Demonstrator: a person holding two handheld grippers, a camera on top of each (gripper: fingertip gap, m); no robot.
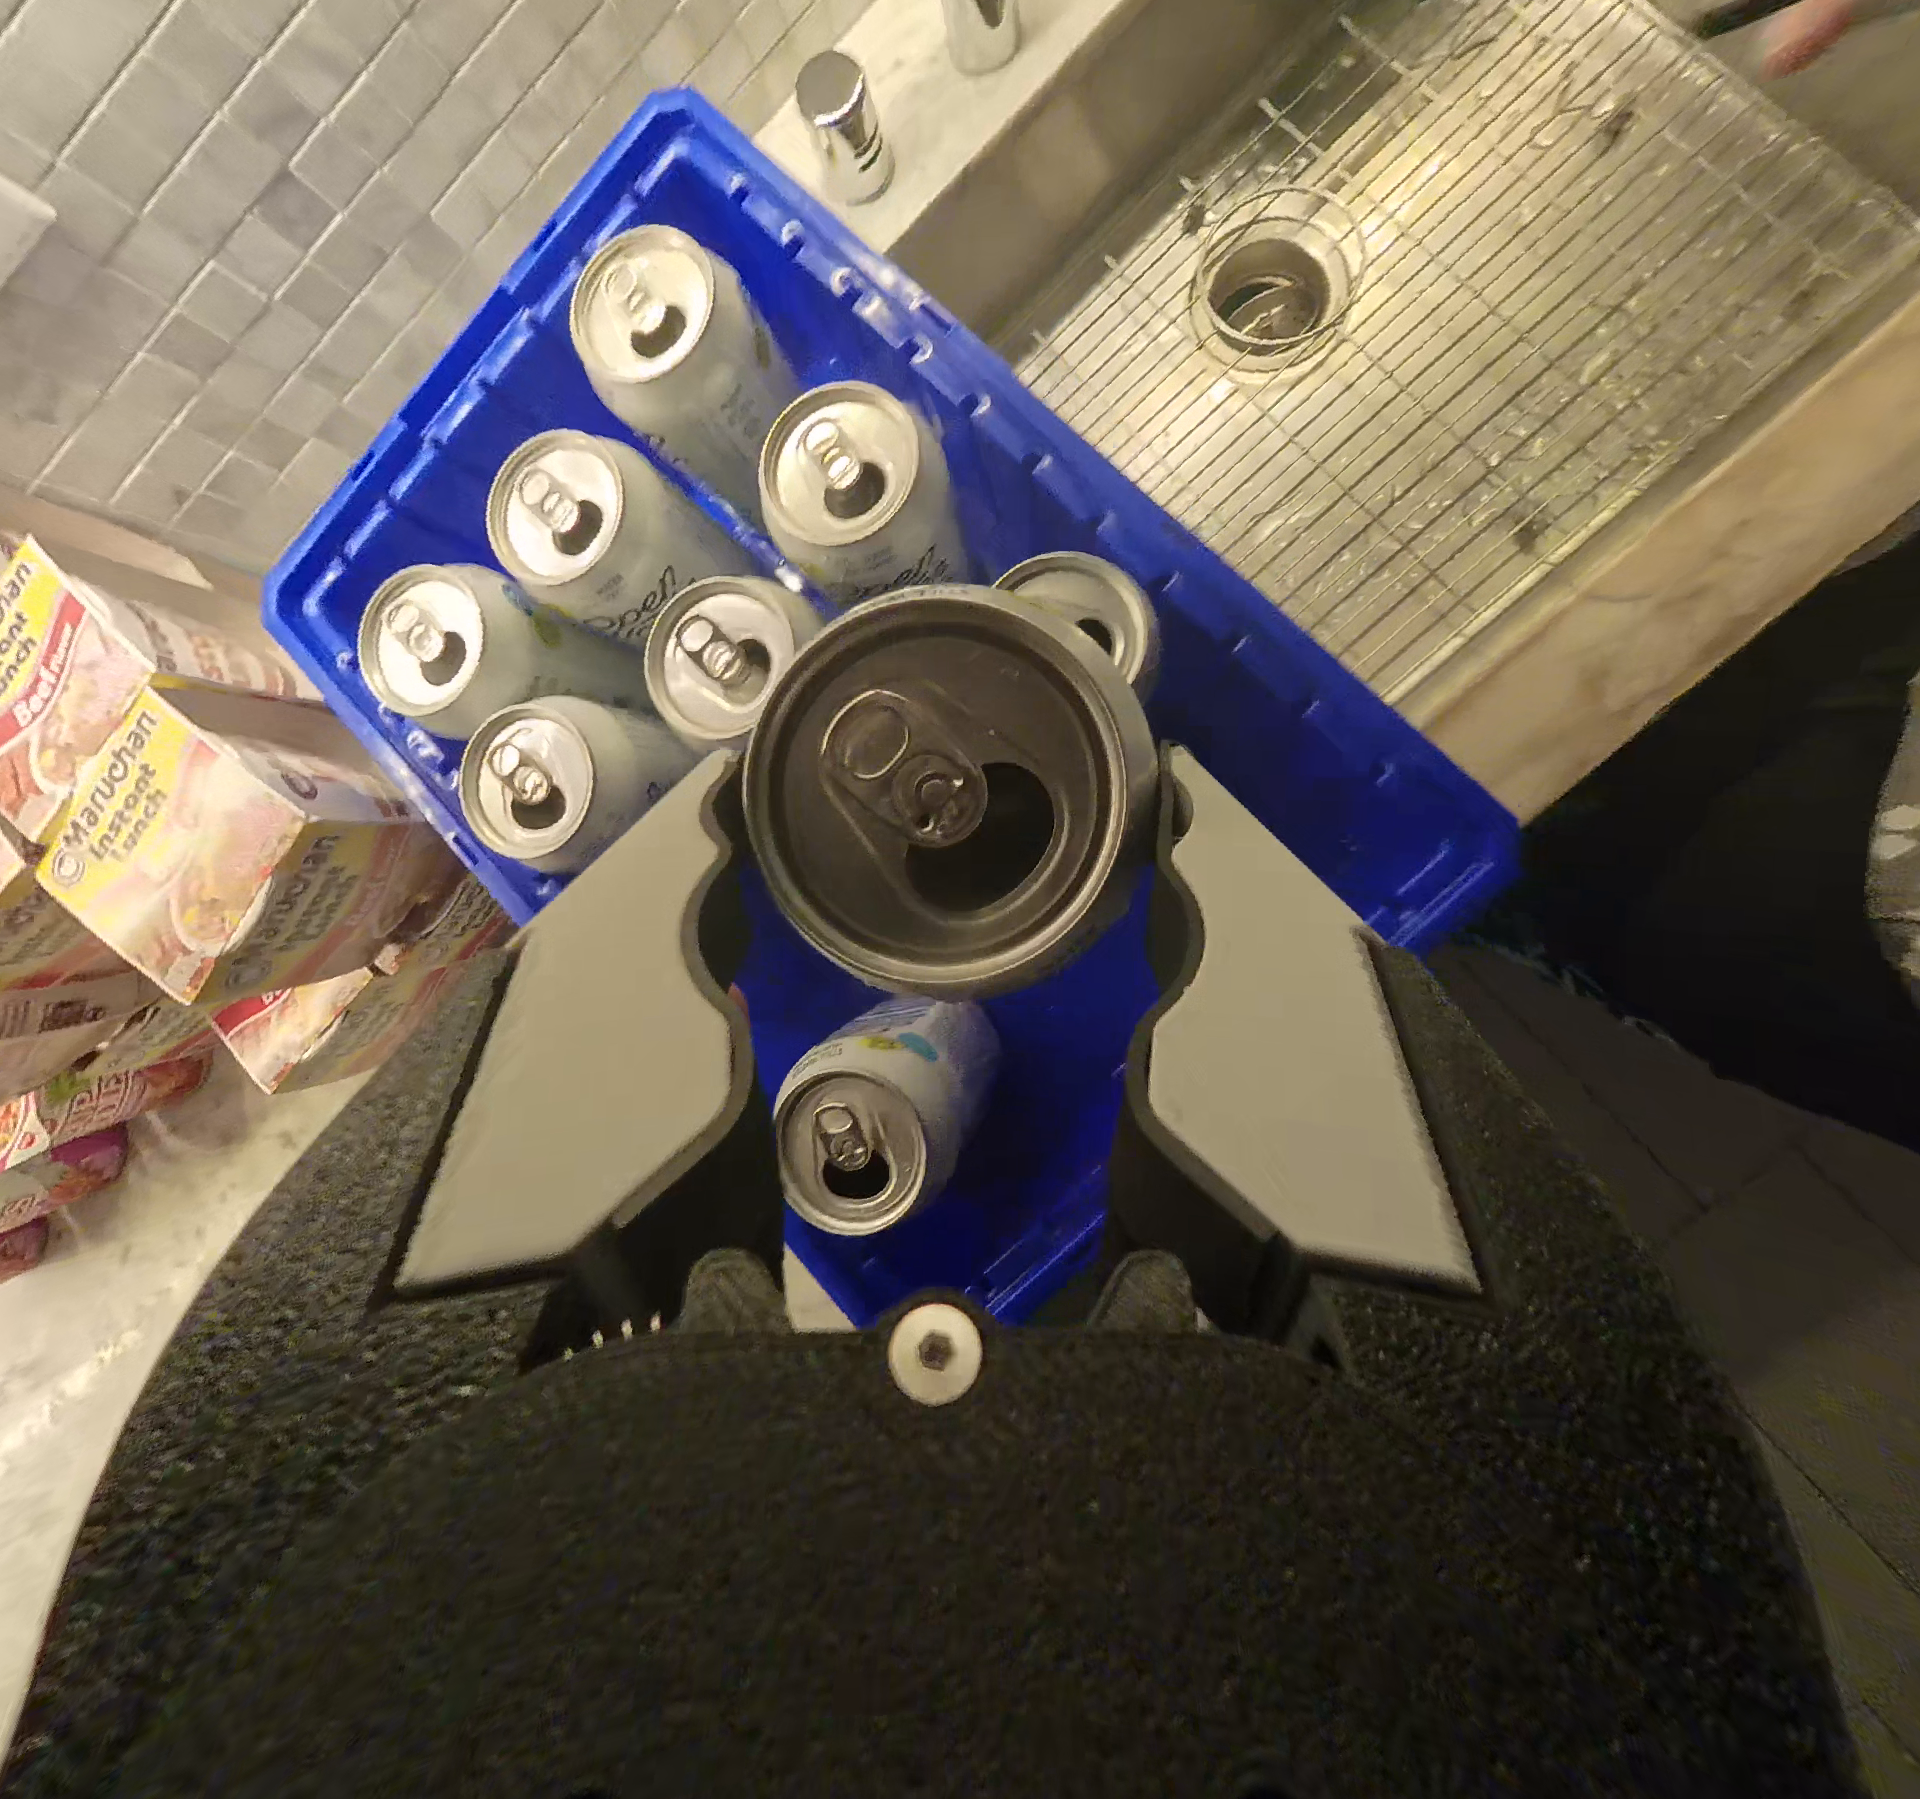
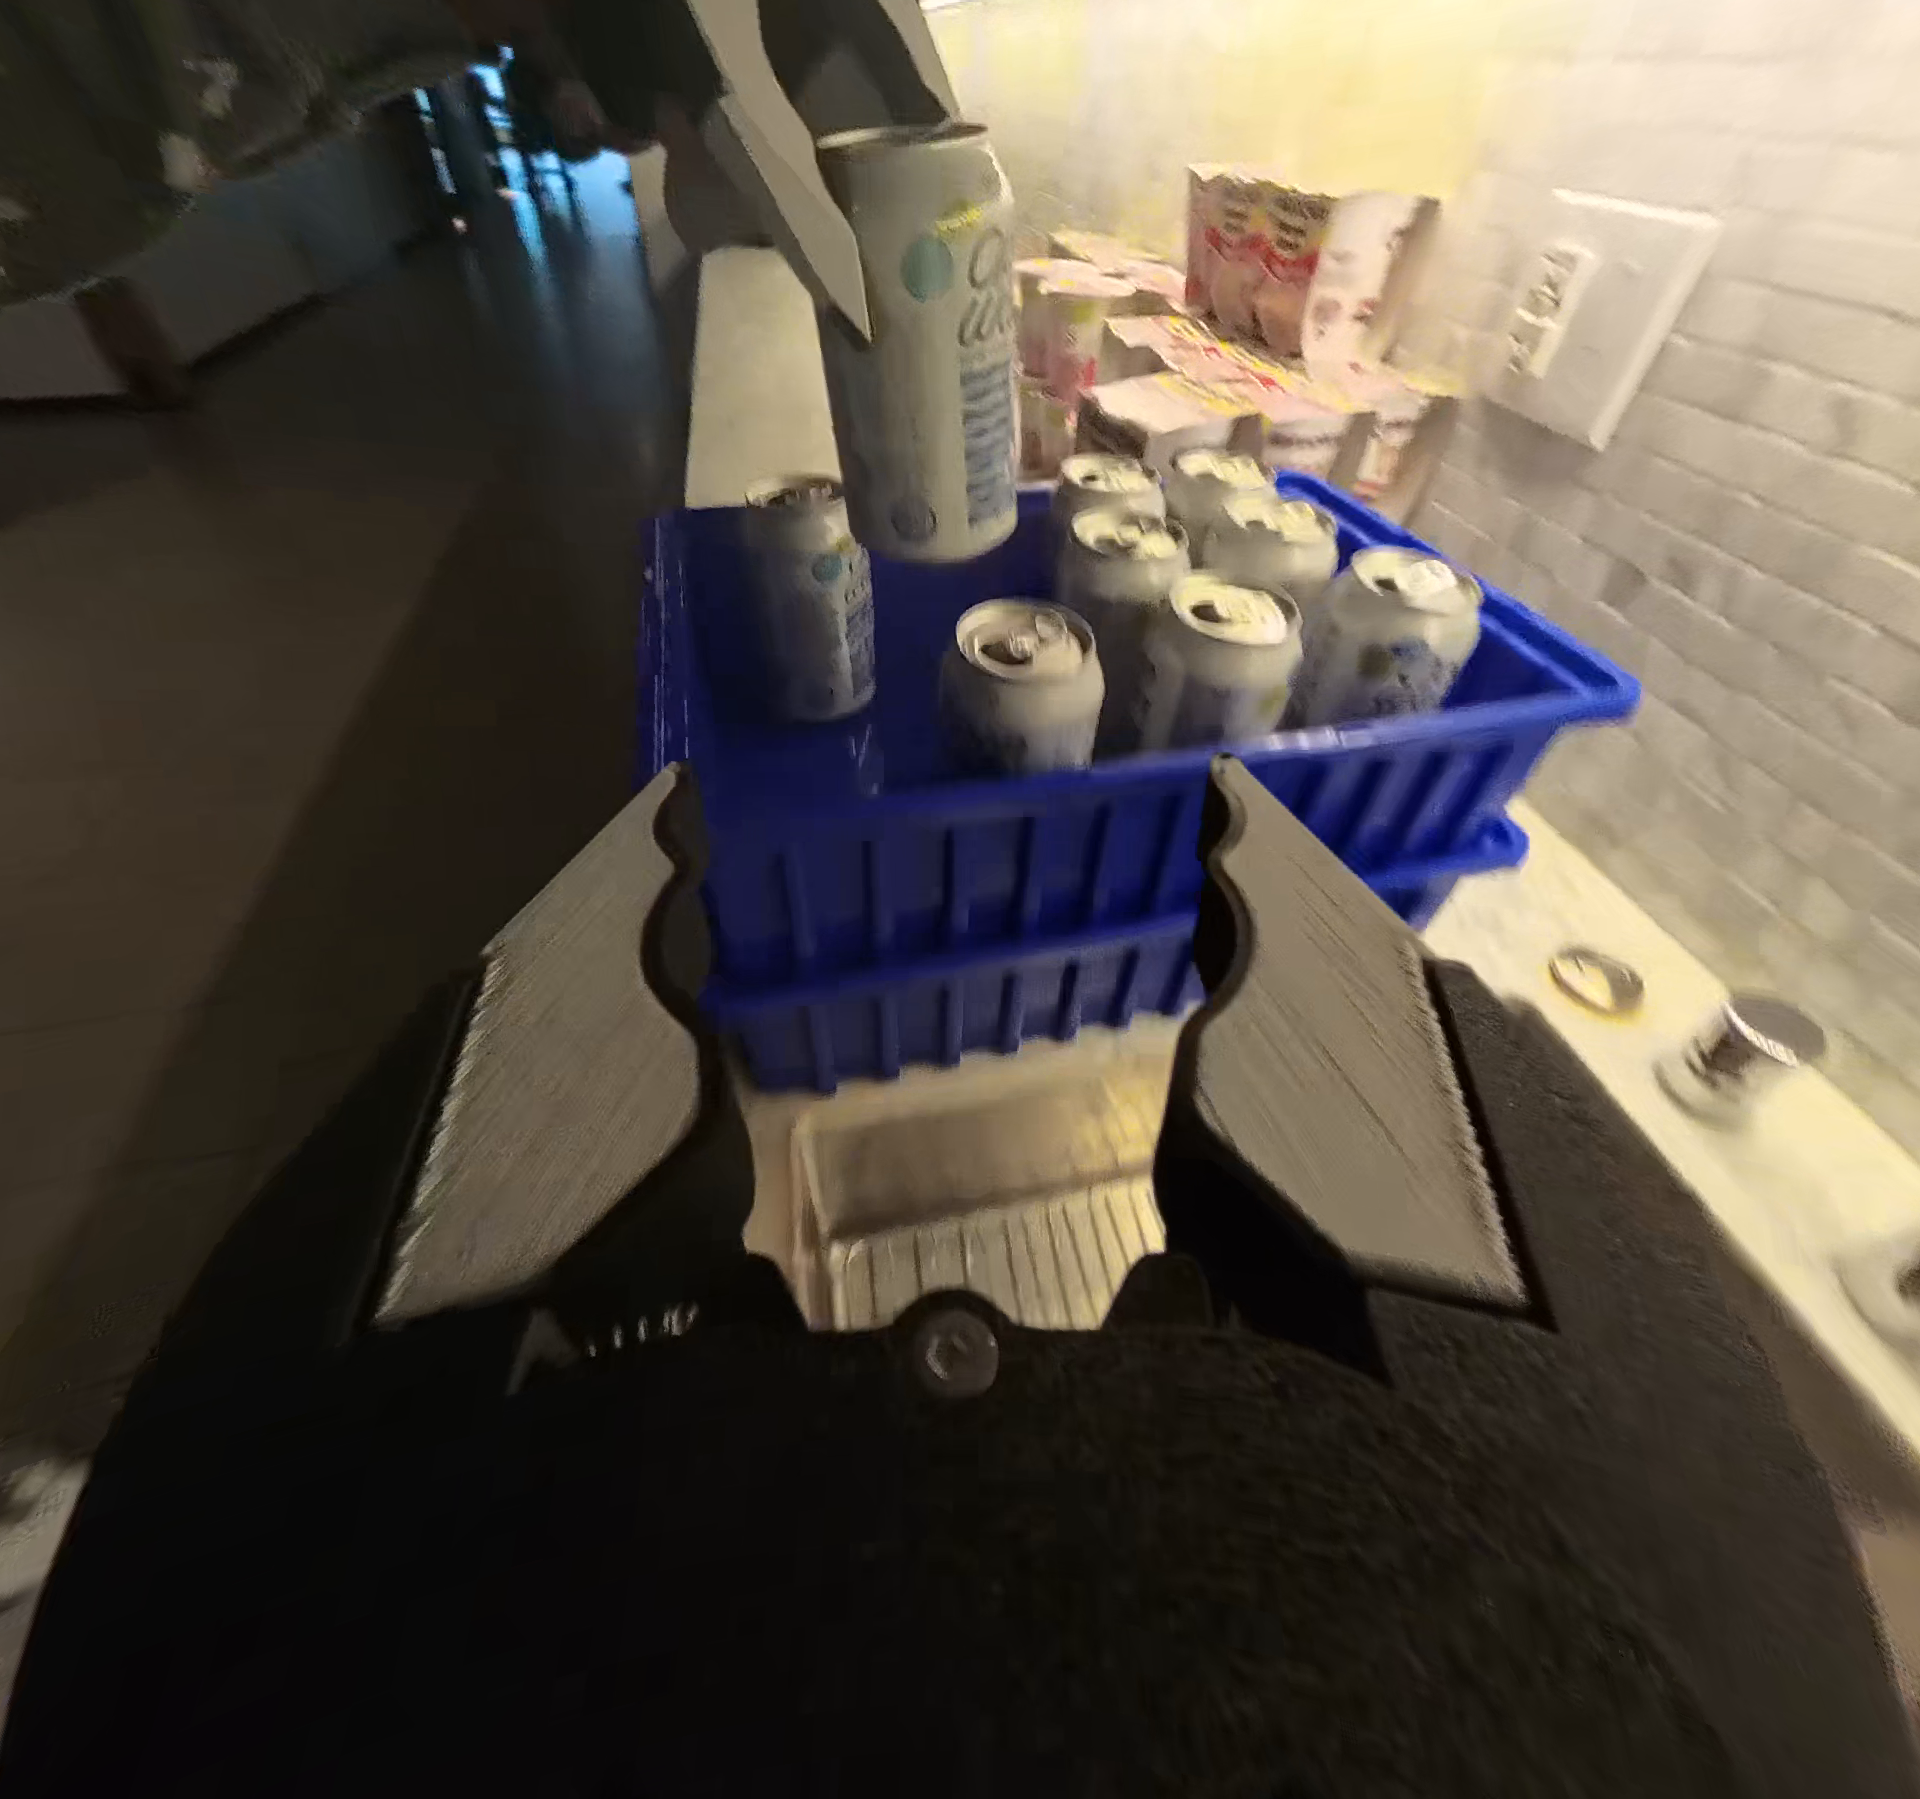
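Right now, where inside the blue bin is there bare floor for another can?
Bare floor lies in the blue bin between the lone can and the sink-side wall, below the held can. The cluster of cans crowds the boxes' end.

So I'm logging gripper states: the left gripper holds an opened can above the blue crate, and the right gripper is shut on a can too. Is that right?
Not quite. The left gripper does hold an opened can above the blue crate, but the right gripper is open and holds nothing, as the right wrist view shows; it faces the crate's side.
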